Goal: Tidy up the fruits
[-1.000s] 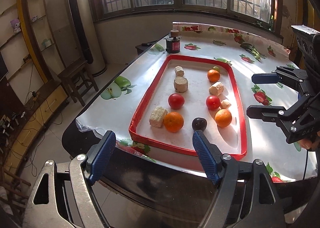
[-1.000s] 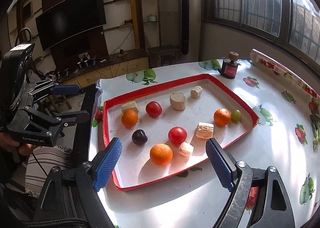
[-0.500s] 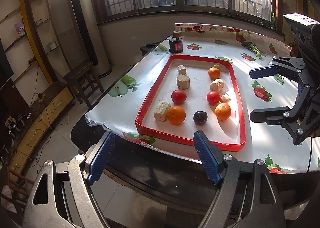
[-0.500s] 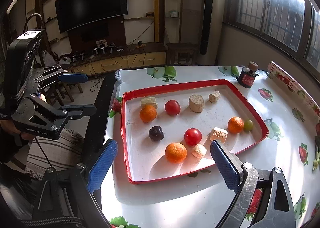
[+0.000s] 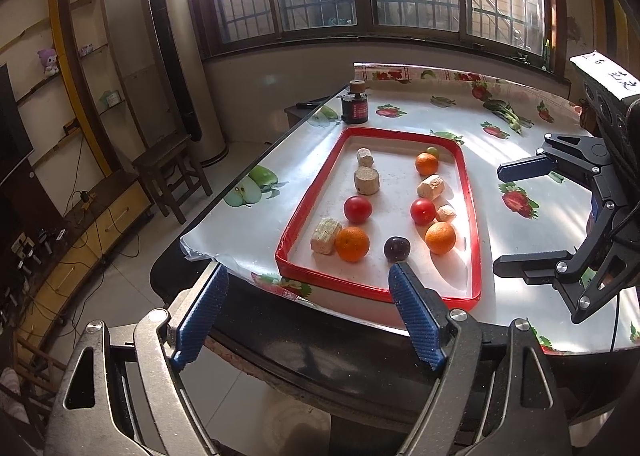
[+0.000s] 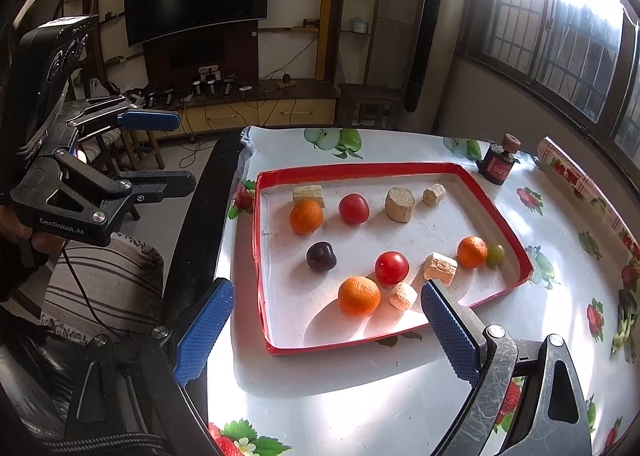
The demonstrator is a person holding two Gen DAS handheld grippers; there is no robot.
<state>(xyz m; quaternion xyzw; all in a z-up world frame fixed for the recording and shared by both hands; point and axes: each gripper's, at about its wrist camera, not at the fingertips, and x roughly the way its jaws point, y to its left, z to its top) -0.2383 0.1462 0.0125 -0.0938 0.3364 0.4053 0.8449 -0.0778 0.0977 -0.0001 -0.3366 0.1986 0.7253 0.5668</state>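
Note:
A red-rimmed white tray (image 5: pixel 475 216) (image 6: pixel 260 276) lies on the table and holds three oranges (image 5: pixel 352 243) (image 6: pixel 359 295), two tomatoes (image 5: pixel 357 209) (image 6: pixel 391 267), a dark plum (image 5: pixel 397 249) (image 6: pixel 321 255), a green grape (image 6: pixel 495 254) and several beige blocks (image 5: pixel 366 180) (image 6: pixel 398 199). My left gripper (image 5: pixel 308 316) (image 6: pixel 152 148) is open and empty, off the table's near edge. My right gripper (image 6: pixel 324 332) (image 5: pixel 516 216) is open and empty, above the table just outside the tray's rim.
A small dark jar with a cork lid (image 5: pixel 355 104) (image 6: pixel 500 162) stands beyond the tray's far end. The table wears a fruit-print cloth (image 5: pixel 520 200). A wooden stool (image 5: pixel 172 172), a tall air conditioner (image 5: pixel 180 64) and a TV cabinet (image 6: pixel 208 16) stand on the floor around.
Both grippers have pulled back and risen away from the tray, so the tray looks smaller and farther. Both stay open. The fruit has not moved.

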